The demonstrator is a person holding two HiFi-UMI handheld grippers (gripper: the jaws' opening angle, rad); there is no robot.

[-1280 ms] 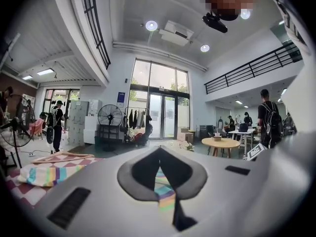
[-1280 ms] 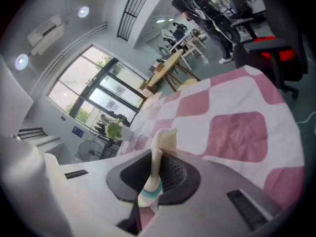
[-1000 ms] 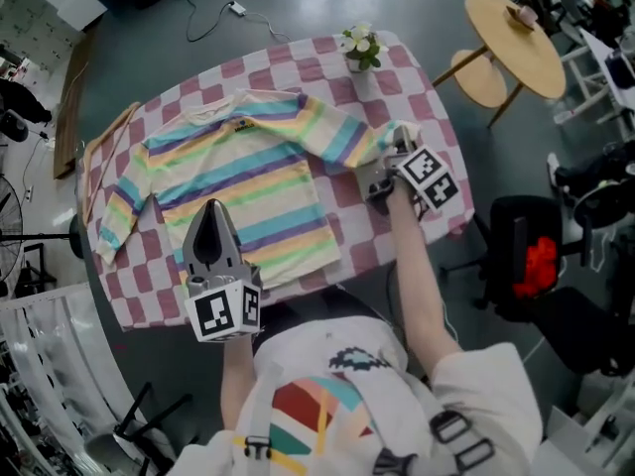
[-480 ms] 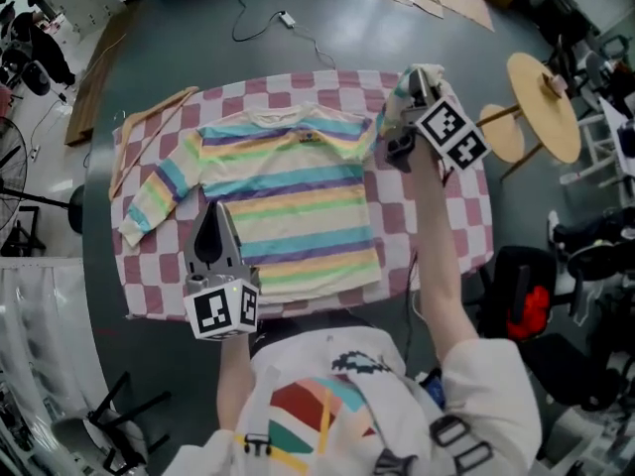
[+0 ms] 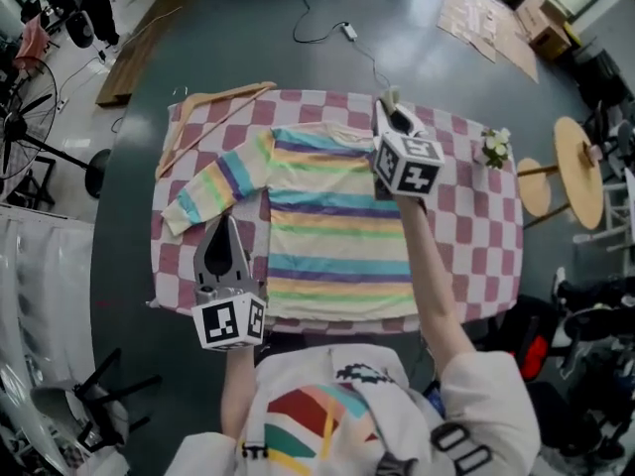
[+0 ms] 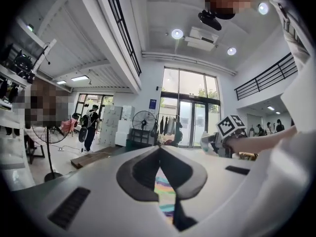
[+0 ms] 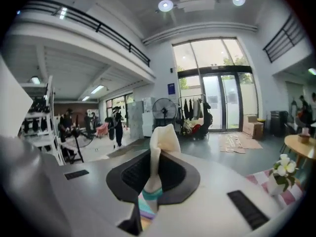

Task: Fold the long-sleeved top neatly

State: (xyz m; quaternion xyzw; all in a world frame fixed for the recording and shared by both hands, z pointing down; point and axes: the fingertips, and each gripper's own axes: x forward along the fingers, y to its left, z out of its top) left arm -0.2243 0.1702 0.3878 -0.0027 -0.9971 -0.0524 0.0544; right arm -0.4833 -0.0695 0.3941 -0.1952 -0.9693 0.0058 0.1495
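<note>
Where the top (image 5: pixel 332 236) lies, hanger (image 5: pixel 230 92) and flowers (image 5: pixel 494 147) flank.

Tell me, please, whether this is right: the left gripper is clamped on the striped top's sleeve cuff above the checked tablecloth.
No: it is the right gripper that is clamped on the striped top's sleeve cuff above the checked tablecloth; the right gripper view shows it between its jaws.

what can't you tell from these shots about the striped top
Head view: how the held sleeve lies over the top; the right gripper and forearm cover it.
Left gripper view: nearly all of the top; the left gripper leaves only a sliver of stripes past its own body.
Right gripper view: everything below the pinched cuff, hidden by the gripper's body.
</note>
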